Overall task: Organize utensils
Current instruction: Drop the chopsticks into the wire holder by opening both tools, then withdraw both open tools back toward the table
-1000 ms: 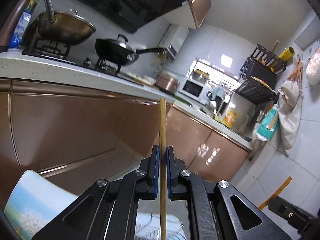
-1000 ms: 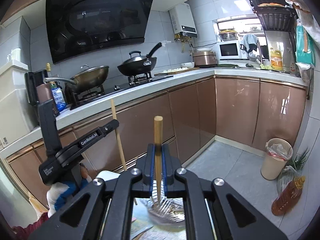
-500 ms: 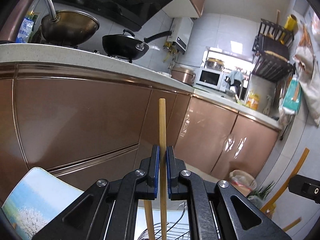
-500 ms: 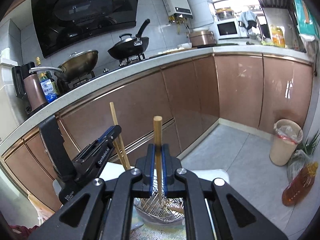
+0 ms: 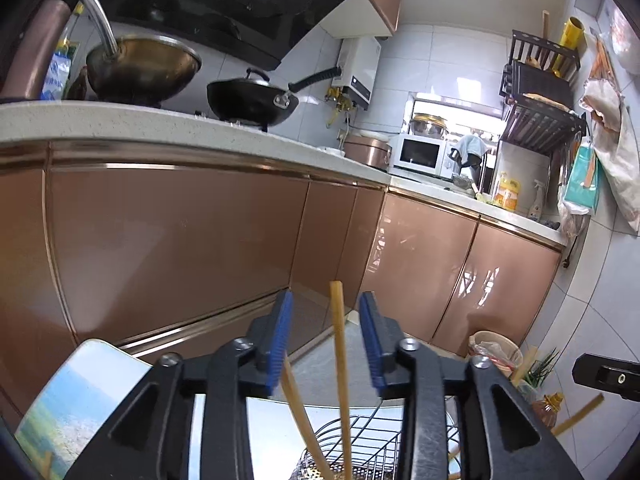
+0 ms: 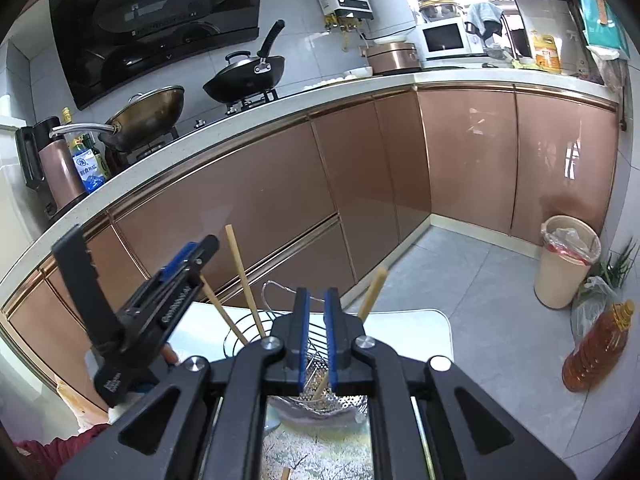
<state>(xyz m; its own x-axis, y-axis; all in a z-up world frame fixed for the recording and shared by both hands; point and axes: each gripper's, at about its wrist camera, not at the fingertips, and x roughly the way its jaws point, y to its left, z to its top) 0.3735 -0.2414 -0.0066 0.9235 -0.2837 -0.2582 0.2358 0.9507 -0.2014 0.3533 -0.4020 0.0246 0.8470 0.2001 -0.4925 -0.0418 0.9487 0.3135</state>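
Note:
A metal wire utensil basket (image 6: pixel 320 388) stands on a table just below both grippers; it also shows in the left wrist view (image 5: pixel 360 452). Wooden chopsticks stand in it: two lean left (image 6: pixel 244 276) and one leans right (image 6: pixel 372 294). In the left wrist view one chopstick (image 5: pixel 340 360) stands free between the pads and another (image 5: pixel 300 412) leans beside it. My left gripper (image 5: pixel 326 340) is open and also shows in the right wrist view (image 6: pixel 188 264). My right gripper (image 6: pixel 315 336) is open with a narrow gap and holds nothing.
The table (image 6: pixel 420 328) carries a landscape print mat (image 5: pixel 72 400). Copper-coloured cabinets (image 6: pixel 280 192) run behind it under a white counter with a black wok (image 6: pixel 244 76) and a brass wok (image 6: pixel 152 112). A bin (image 6: pixel 568 260) and an oil bottle (image 6: pixel 596 352) stand on the floor at right.
Both grippers came down over the basket and opened. Each let go of its chopstick, and the chopsticks now stand in the basket.

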